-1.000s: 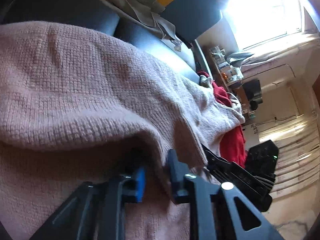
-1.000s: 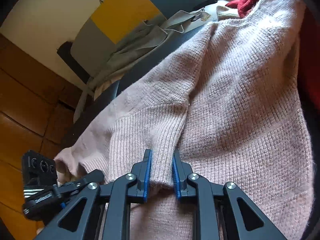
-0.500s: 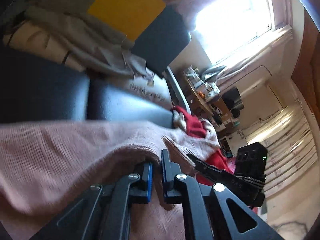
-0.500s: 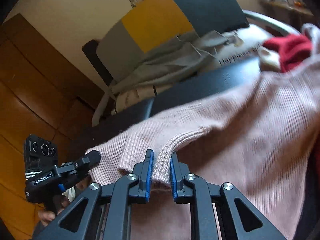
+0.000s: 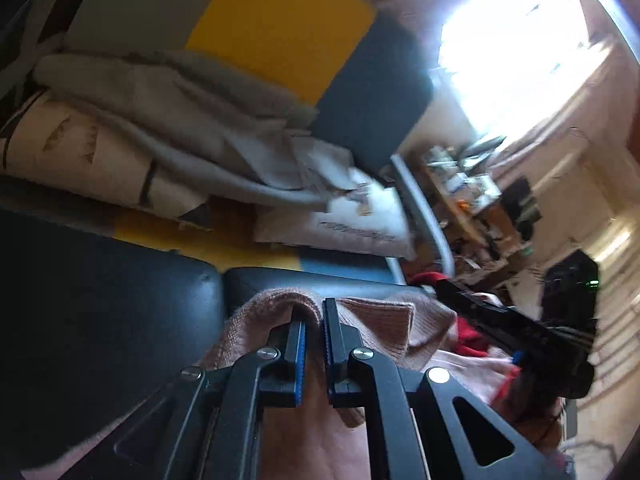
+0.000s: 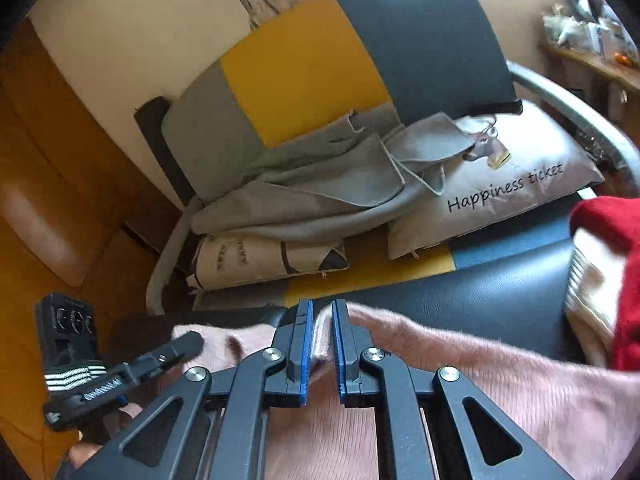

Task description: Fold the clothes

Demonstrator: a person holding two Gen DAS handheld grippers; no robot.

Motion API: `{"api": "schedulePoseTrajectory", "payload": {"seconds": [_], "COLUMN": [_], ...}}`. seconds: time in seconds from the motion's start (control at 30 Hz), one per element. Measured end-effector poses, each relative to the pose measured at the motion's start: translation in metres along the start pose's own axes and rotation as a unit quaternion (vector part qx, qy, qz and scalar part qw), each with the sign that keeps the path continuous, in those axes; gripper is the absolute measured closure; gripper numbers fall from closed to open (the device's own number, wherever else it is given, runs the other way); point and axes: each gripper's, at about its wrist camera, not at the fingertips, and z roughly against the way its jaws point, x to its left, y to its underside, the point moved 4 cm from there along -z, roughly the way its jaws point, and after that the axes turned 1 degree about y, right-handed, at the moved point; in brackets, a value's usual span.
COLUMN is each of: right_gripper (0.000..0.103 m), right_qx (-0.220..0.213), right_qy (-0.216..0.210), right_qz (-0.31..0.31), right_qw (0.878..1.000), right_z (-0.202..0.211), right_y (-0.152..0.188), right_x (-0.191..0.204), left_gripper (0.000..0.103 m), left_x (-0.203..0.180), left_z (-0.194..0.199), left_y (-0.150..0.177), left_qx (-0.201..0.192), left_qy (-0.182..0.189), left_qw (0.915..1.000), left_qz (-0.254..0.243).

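A pink knitted sweater (image 5: 376, 320) hangs from both grippers above a black leather seat (image 5: 100, 300). My left gripper (image 5: 314, 316) is shut on a fold of its edge, which drapes over the left finger. My right gripper (image 6: 320, 320) is shut on the ribbed hem of the same pink sweater (image 6: 500, 380), which stretches away to the lower right. The left gripper (image 6: 120, 372) also shows at the lower left of the right wrist view, and the right gripper (image 5: 520, 332) at the right of the left wrist view.
Behind the black seat (image 6: 460, 292) lie a grey garment (image 6: 320, 184), a "Happiness ticket" pillow (image 6: 500, 192) and a grey, yellow and blue cushion (image 6: 340, 60). Red clothing (image 6: 608, 224) is heaped at the right. A cluttered shelf (image 5: 472, 188) stands under a bright window.
Both grippers have risen and tilted up with the sweater; it no longer fills the views, and the seat and cushions behind now show. Both stay shut on the knit.
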Motion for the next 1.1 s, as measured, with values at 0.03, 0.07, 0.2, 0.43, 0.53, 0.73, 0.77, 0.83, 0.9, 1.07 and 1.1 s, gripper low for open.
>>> {"api": "schedulePoseTrajectory", "payload": {"seconds": [0.03,0.07,0.2,0.43,0.53,0.73,0.77,0.83,0.9,1.07,1.1], "right_gripper": [0.089,0.088,0.084,0.084,0.084,0.085,0.085,0.085,0.085,0.084,0.084], "right_qx": [0.005,0.011,0.009,0.056,0.077,0.114,0.112,0.100,0.083,0.049,0.043], "right_qy": [0.003,0.006,0.015,0.047,0.066,0.082,0.081,0.086,0.093,0.109,0.110], "right_qz": [-0.004,-0.008,0.029,0.181,0.206,0.183,0.180,0.173,0.165,0.123,0.117], "right_qw": [1.000,1.000,0.999,0.981,0.973,0.973,0.974,0.976,0.978,0.985,0.986], "right_z": [-0.007,-0.014,-0.008,0.003,-0.011,-0.048,-0.051,-0.056,-0.062,-0.072,-0.071], "right_y": [-0.003,-0.005,0.006,0.099,0.118,0.104,0.098,0.084,0.066,0.022,0.016], "right_x": [-0.003,-0.006,-0.001,0.036,0.038,0.021,0.019,0.017,0.016,0.008,0.008], "left_gripper": [0.097,0.095,0.086,0.083,0.083,0.083,0.083,0.083,0.083,0.083,0.083], "left_x": [0.007,0.014,0.020,0.025,0.018,-0.001,0.000,0.002,0.004,0.020,0.024], "left_z": [-0.008,-0.014,0.005,0.078,0.066,-0.002,-0.013,-0.033,-0.041,-0.020,-0.006], "left_y": [-0.001,-0.002,-0.003,0.022,0.040,0.065,0.064,0.060,0.046,0.010,0.010], "left_qx": [0.009,0.016,0.000,-0.020,0.020,0.104,0.107,0.111,0.088,0.032,0.028], "left_qy": [-0.007,-0.018,0.005,0.000,-0.014,-0.071,-0.079,-0.093,-0.099,-0.108,-0.104], "left_qw": [0.9999,0.9996,0.9996,0.9996,0.9987,0.9876,0.9870,0.9859,0.9878,0.9920,0.9923], "left_qz": [0.004,0.011,0.027,-0.021,-0.044,-0.093,-0.090,-0.085,-0.082,-0.056,-0.060]}}
